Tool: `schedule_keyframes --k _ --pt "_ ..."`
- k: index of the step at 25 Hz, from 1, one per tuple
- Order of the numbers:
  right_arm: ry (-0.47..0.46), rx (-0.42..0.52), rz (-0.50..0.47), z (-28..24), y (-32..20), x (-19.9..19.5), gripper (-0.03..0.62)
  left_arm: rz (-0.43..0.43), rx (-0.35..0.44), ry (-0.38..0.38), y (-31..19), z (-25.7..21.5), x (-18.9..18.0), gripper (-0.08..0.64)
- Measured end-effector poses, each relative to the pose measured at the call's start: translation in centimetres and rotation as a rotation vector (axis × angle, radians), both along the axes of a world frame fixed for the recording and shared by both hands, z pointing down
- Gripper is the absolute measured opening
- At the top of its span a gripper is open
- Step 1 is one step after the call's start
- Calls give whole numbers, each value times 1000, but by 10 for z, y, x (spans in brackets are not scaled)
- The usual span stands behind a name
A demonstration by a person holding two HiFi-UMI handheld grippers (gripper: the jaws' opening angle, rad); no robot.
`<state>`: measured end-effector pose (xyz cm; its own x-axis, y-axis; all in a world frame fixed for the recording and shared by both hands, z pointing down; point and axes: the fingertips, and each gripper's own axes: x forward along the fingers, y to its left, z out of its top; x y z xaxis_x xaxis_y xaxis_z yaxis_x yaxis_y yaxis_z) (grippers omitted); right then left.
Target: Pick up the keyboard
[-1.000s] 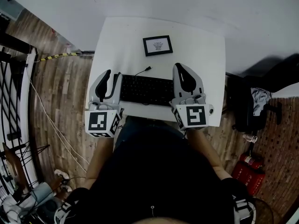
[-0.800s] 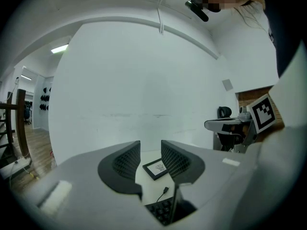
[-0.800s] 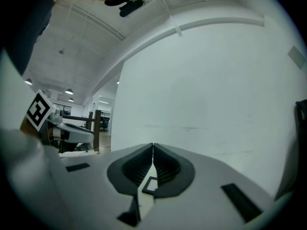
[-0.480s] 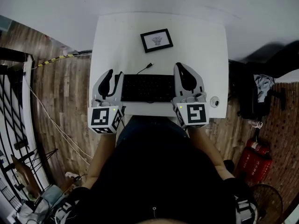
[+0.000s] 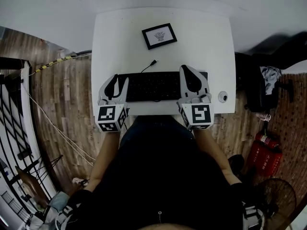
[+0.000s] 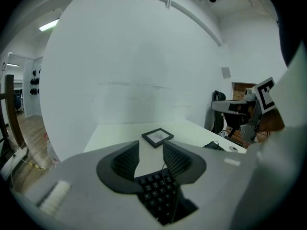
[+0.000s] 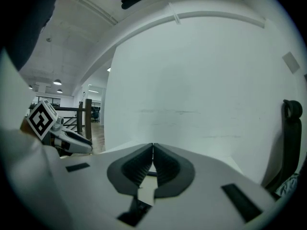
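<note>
Grey left gripper (image 5: 118, 79) is tilted over the keyboard's (image 5: 152, 86) left end, jaws just widened, keys between them. Right gripper (image 5: 187, 71) is held closed over its right end.

The left claw (image 5: 117, 79) sits lower over the white desk (image 5: 206, 37) than a second ago and is tipped further nose-down. Its jaws have just been opening, and the keys at the left end of the black corded keyboard (image 5: 156, 86) show in the gap between them. The right claw (image 5: 188, 71) has also sunk toward the desk, and the keyboard's right end now shows beyond it.
</note>
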<state>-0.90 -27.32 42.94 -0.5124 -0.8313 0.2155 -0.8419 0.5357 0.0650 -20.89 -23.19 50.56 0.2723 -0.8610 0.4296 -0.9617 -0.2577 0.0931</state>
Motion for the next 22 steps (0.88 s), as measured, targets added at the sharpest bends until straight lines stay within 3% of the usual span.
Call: schedule_keyframes --k 6,15,22 --pt "24 -24 25 6 3 10 12 -1 -116 38 8 37 -2 186" --pt "32 -34 38 12 11 17 12 21 -275 24 29 89 -5 241" --pt "47 -43 59 9 16 22 12 -3 -370 72 39 116 -10 284"
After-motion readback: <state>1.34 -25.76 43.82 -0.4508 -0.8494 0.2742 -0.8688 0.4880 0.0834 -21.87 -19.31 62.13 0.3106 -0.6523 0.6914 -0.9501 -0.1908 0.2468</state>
